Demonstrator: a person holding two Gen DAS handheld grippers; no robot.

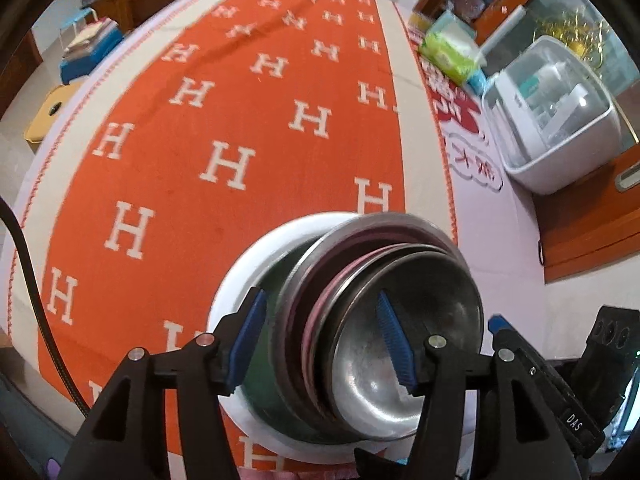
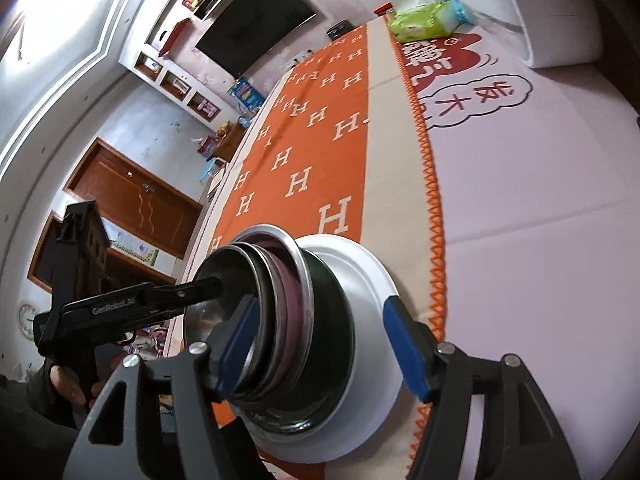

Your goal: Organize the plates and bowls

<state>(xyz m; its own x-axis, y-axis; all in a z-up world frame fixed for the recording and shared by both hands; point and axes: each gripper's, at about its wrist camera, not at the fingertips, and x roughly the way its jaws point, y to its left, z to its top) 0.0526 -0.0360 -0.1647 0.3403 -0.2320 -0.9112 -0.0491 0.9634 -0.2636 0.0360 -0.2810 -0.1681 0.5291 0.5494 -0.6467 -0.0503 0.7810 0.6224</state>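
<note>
Straddling the nested steel bowls (image 1: 372, 320) on the white plate (image 1: 240, 280), the left gripper (image 1: 324, 336) stands released. The right gripper (image 2: 324, 348) is released too, with the stack between its fingers.

The small bowl (image 1: 404, 344) on top of the stack looks like brushed metal, dull grey with a soft sheen and faint scuffs. The wide bowl (image 1: 360, 240) under it has a smooth metal rim and a dark glossy outside. The plate (image 2: 352, 264) beneath is white, smooth and matt. The cloth (image 1: 240, 100) is woven orange fabric with a stitched zigzag edge. The gripper pads (image 1: 394, 336) are ribbed blue rubber or plastic on matt black plastic fingers
</note>
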